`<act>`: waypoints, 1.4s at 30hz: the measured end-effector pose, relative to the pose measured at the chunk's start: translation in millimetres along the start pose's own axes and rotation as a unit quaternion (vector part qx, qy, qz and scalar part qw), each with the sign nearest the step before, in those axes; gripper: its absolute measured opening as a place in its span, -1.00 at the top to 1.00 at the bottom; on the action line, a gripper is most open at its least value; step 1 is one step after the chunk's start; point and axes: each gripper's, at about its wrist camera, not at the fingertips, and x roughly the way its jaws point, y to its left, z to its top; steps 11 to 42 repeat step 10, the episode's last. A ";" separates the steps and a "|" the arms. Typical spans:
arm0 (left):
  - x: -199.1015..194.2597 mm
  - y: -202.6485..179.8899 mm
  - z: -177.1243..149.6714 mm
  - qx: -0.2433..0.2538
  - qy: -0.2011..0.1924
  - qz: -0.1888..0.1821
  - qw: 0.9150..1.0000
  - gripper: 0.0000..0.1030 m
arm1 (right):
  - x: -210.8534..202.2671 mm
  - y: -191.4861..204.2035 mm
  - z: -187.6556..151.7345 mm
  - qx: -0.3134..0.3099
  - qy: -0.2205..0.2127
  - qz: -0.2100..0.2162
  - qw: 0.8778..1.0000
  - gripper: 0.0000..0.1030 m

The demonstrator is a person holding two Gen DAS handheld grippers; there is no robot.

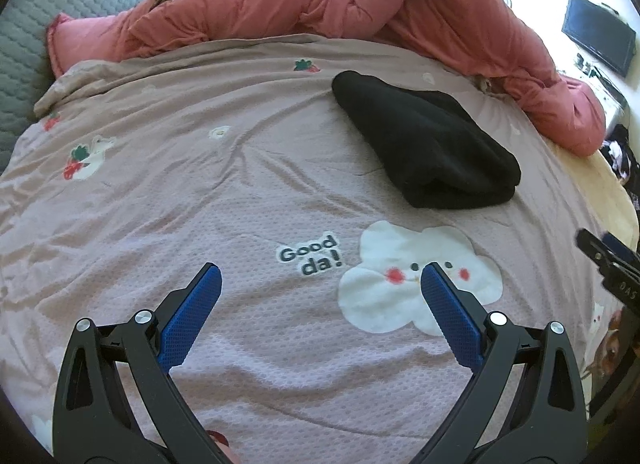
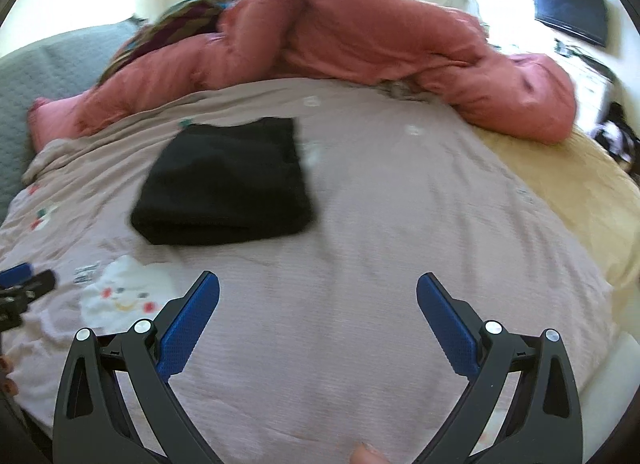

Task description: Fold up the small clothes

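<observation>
While both tools hang over the bed, neither holds anything: the left gripper (image 1: 320, 276) has its jaws spread wide, and the right gripper (image 2: 318, 284) likewise stands spread and empty. Ahead of the left gripper and to its right lies the black garment (image 1: 424, 140), already doubled into a compact bundle on the pink bedsheet (image 1: 200, 192). From the right gripper it sits ahead and to the left, well apart from the fingertips. That view is smeared, so the fold's edges cannot be confirmed square. Judged from the layered near edge, folding looks finished, which would explain both tools standing clear. A pink quilt (image 1: 360, 4) is heaped beyond the garment, leaving the working area free.
</observation>
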 end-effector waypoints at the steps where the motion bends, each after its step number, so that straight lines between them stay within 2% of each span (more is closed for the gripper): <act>1: -2.1 7.7 1.5 -0.012 -0.003 0.000 1.000 -0.82 | -2.5 -11.0 -1.8 0.014 0.000 -0.012 1.000 -0.91; 3: -3.4 24.3 6.4 -0.035 -0.003 0.006 0.999 -0.82 | -7.9 -44.0 -7.5 0.052 0.000 -0.053 0.997 -0.91; 5: 0.4 55.3 15.4 -0.068 0.013 0.014 0.998 -0.82 | -14.9 -95.1 -17.9 0.112 0.004 -0.111 0.988 -0.91; 9: 5.1 140.0 29.2 -0.130 0.018 0.073 0.989 -0.82 | -24.7 -195.7 -47.5 0.206 0.016 -0.233 0.950 -0.91; 10: 6.5 169.0 31.4 -0.148 0.022 0.107 0.983 -0.82 | -28.5 -228.2 -59.4 0.232 0.021 -0.276 0.933 -0.91; 42: 6.5 169.0 31.4 -0.148 0.022 0.107 0.983 -0.82 | -28.5 -228.2 -59.4 0.232 0.021 -0.276 0.933 -0.91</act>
